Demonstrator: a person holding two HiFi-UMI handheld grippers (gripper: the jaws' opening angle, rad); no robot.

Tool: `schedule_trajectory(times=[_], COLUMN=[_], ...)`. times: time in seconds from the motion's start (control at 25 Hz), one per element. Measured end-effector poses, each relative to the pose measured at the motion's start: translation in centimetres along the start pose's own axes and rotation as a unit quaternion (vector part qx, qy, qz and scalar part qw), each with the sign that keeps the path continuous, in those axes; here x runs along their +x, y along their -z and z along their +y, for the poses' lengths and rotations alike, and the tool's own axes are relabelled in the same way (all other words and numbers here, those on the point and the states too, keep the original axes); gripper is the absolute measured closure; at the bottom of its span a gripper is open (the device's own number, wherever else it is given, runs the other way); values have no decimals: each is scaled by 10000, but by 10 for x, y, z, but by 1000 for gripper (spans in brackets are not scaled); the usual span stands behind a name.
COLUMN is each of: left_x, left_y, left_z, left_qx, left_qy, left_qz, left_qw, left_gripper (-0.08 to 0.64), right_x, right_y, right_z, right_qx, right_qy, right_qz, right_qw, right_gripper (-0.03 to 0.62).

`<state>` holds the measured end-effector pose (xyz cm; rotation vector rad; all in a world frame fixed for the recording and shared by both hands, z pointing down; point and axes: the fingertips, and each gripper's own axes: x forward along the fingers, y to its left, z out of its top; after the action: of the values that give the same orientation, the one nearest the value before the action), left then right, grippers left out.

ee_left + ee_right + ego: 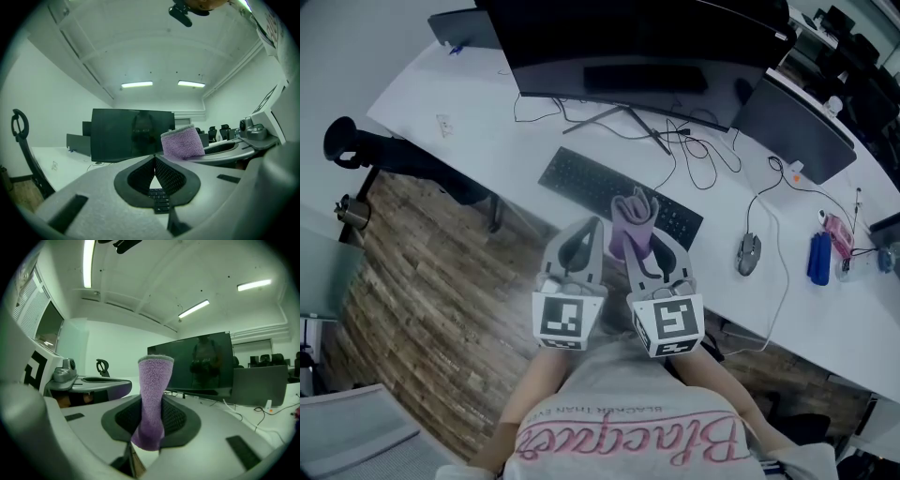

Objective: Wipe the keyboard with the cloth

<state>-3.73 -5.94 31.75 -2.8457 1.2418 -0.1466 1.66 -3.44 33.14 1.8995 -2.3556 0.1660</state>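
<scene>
Pinching a purple terry cloth (153, 390) upright in the right gripper (150, 420), loose end standing up past the jaw tips. Holding it over the near right part of the black keyboard (586, 183) on the white desk (478, 103); cannot tell whether touching the keys. Holding the left gripper (154, 161) just beside, to the left, tips pressed together on nothing, a few keys showing below. Beyond the keyboard, a wide dark monitor (637, 42); to the right, a grey mouse (749, 253). On the shirt (581, 394) at the near edge, upside down: pink script, roughly "Blacquer", plus small capitals "BLACKER THAN EV", remainder hidden.
</scene>
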Motion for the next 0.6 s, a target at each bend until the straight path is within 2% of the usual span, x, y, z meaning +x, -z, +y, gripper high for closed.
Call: schedule_trajectory(times=[0.36,0.6], left_x=[56,90], left_y=[4,12], left_z=[65,113], left_qx=[41,86], left_qy=[591,834], left_qz=[70,174], left_qw=[9982,9963], left_gripper=[555,555], right_x=[78,129], right_y=[-6,-6], right_z=[-1,-1], right_qx=[219,396], right_qy=[521,767], right_qz=[93,153], right_qw=[9984,9961], right_gripper=[505,505])
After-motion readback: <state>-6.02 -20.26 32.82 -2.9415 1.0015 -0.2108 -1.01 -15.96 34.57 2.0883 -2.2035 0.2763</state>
